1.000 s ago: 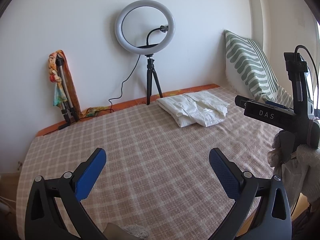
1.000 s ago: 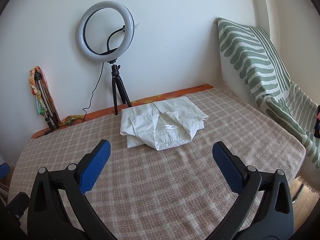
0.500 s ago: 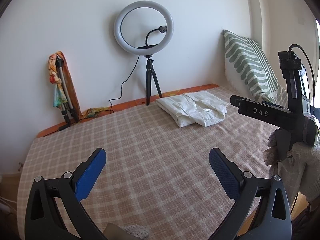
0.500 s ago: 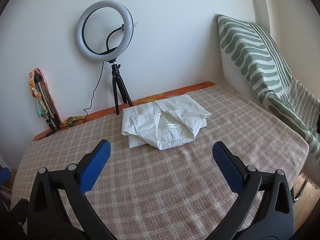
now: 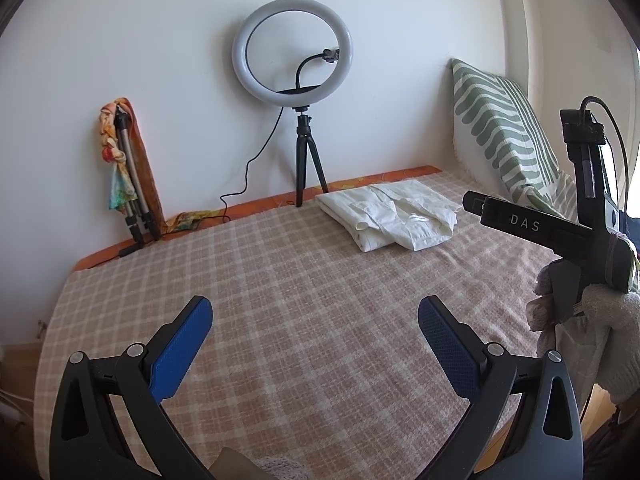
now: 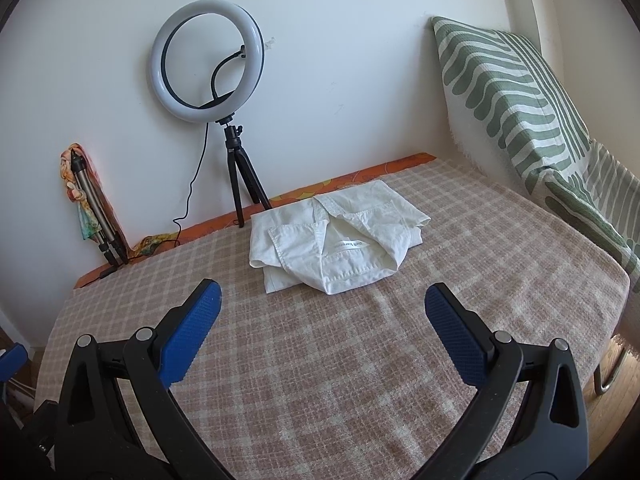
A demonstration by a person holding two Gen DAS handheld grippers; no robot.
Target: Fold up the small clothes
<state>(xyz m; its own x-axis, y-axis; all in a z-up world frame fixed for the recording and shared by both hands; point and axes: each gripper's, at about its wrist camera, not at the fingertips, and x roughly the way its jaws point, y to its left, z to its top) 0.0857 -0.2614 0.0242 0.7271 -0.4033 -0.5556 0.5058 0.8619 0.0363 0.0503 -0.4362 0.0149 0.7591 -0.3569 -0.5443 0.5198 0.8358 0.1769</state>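
Two blue-padded tongs are hanging released and empty over a checked bed cover [image 5: 280, 300]. From the left wrist, the left gripper [image 5: 316, 340] is holding its jaws spread wide above the cover's near edge, while the white shirt [image 5: 394, 216] is lying folded well apart, toward the far right corner by the wall. The right gripper's black body [image 5: 560, 232], held in a gloved hand [image 5: 604, 336], is rising along the right edge, a little higher than a second ago.

From the right wrist, the right gripper [image 6: 322, 324] is likewise gaping, grasping nothing, and the shirt [image 6: 336, 236] is now sitting slightly nearer and more central between its jaws, just beside the ring light's tripod [image 6: 242, 184]. A striped cushion [image 6: 516, 96] is leaning in the right corner. That small drift is suggesting an approach toward the garment, probably to tidy its loose collar and finish the fold.
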